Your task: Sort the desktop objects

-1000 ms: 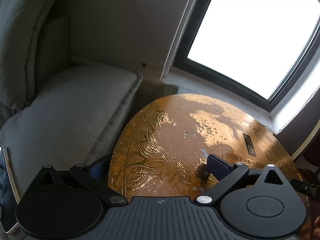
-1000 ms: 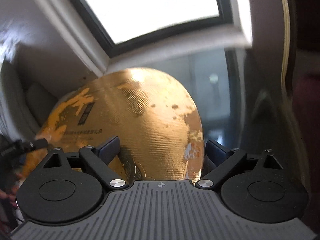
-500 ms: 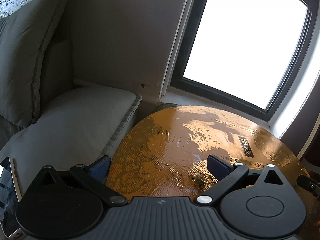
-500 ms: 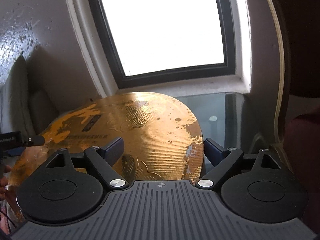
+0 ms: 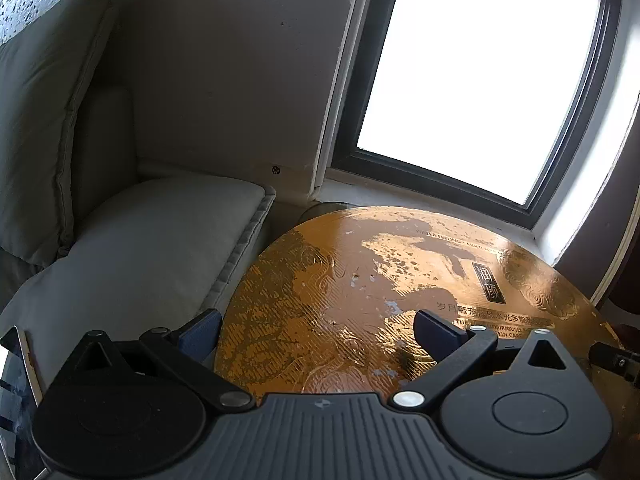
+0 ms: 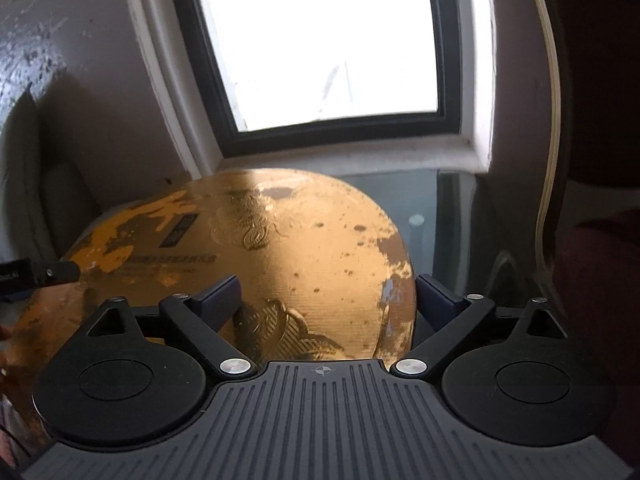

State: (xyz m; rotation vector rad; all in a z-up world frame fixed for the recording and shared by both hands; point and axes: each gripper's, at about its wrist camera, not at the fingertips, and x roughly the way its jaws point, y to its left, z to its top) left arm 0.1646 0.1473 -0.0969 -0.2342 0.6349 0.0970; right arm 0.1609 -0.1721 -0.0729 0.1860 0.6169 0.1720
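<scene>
A large round gold disc with embossed patterns and a black label lies flat in front of both grippers. The disc appears to rest on a glass table. My left gripper is open at the disc's near-left rim, its left finger just off the edge and its right finger over the gold face. My right gripper is open at the near-right rim, with its left finger over the disc and its right finger beyond the edge. I cannot tell whether any finger touches the disc. A black part of the other tool reaches in from the left.
A grey seat cushion and back cushion stand left of the disc, with a phone at the seat's near edge. A bright window is behind. The glass table shows right of the disc, beside a dark red seat.
Both views have tilted upward, so the window and wall fill more of the frame. The disc now looks flatter and keeps its place between the fingers. Finger spacing is unchanged.
</scene>
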